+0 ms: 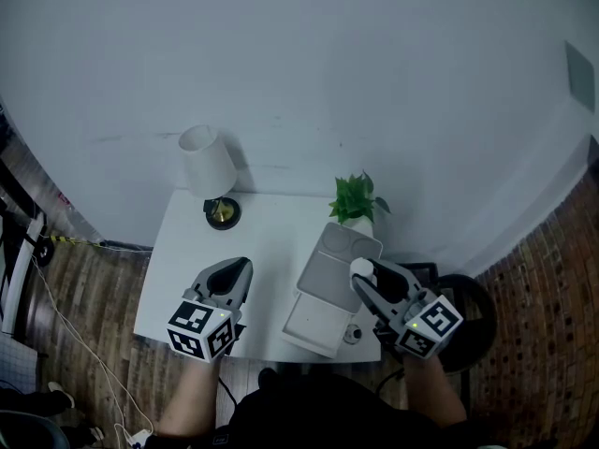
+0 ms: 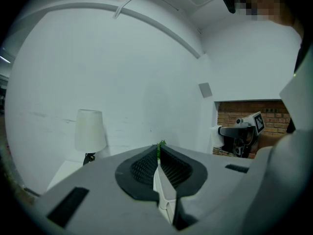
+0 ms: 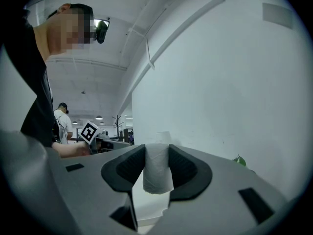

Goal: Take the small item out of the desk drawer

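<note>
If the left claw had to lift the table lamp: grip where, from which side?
On the lamp, probably the thin dark stem below the shade, coming level from the desk's front edge. It stands upright; the shade is a wide smooth taper, the stem narrow. Left claw is shut: open first.
</note>
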`<state>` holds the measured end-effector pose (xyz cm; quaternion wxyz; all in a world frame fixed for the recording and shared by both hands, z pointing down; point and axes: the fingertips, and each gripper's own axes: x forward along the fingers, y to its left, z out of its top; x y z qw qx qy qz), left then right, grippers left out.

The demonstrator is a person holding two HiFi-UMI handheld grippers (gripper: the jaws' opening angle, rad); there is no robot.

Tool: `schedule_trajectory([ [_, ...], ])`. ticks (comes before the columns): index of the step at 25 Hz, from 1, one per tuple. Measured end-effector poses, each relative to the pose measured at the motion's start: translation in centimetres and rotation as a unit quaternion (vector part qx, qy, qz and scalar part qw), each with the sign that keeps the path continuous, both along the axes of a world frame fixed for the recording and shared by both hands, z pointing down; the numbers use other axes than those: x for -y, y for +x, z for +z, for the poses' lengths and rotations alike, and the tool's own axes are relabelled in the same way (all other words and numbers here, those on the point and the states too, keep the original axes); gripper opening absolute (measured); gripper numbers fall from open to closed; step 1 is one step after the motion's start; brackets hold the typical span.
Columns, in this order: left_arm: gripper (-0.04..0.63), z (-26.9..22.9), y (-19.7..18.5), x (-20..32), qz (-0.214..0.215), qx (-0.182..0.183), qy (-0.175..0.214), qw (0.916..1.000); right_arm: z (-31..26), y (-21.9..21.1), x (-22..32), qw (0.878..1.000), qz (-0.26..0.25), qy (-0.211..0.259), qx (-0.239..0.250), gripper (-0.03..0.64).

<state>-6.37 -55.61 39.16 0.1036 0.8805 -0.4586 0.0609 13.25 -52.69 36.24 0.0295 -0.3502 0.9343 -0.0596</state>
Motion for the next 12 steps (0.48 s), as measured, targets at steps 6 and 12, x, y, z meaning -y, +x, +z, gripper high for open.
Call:
schedule_trajectory([
  [6, 0.021, 0.4, 0.6, 0.1, -0.006, 0.002, -0.004, 1.0, 0.1, 1.0, 0.0, 1.0, -0.002, -0.003, 0.011, 0.15],
  [12, 0.021, 0.6, 1.4, -0.1, -0.008, 0.005, -0.007, 0.9999, 0.2, 2.0, 0.0, 1.0, -0.002, -0.006, 0.02, 0.15],
])
